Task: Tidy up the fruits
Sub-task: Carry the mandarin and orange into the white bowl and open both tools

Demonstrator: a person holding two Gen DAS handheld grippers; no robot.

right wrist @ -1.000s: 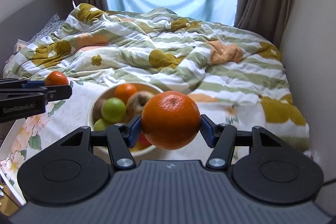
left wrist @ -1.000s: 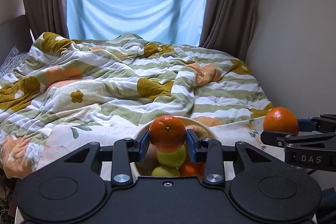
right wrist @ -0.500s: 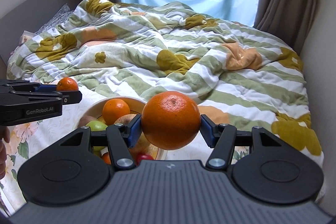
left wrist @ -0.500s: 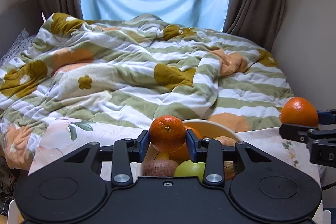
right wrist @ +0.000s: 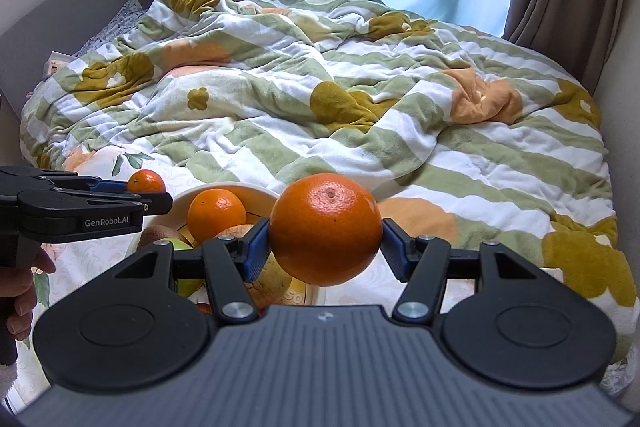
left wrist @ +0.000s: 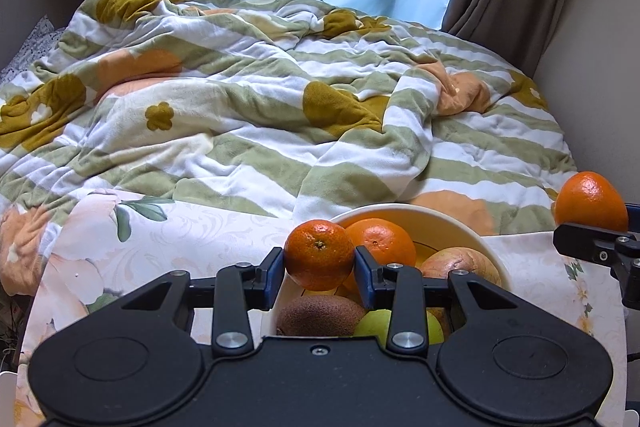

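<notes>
**Two oranges in the air, bowl waiting below**

The left gripper (left wrist: 319, 262) is clamped on a small mandarin (left wrist: 319, 254), low center of the left wrist frame, right over the near rim of the white bowl (left wrist: 460, 227). The right gripper (right wrist: 325, 247) is squeezing a big orange (right wrist: 325, 229) dead center of its own frame.

Handling guess: both are firm, round and a bit waxy, so they'd roll out of an off-center pinch. Grabbing across the widest part, like now, looks right. The big one is probably heavier and overhangs the pads a lot.

View differences: the left wrist camera shows the bowl contents best, with another orange (left wrist: 380, 245), a kiwi (left wrist: 320, 315) and a green apple (left wrist: 394, 325). The right wrist view hides much of the bowl behind its fruit, but shows the left gripper side-on at middle left, plus the person's hand (right wrist: 18, 291) at lower left.
</notes>
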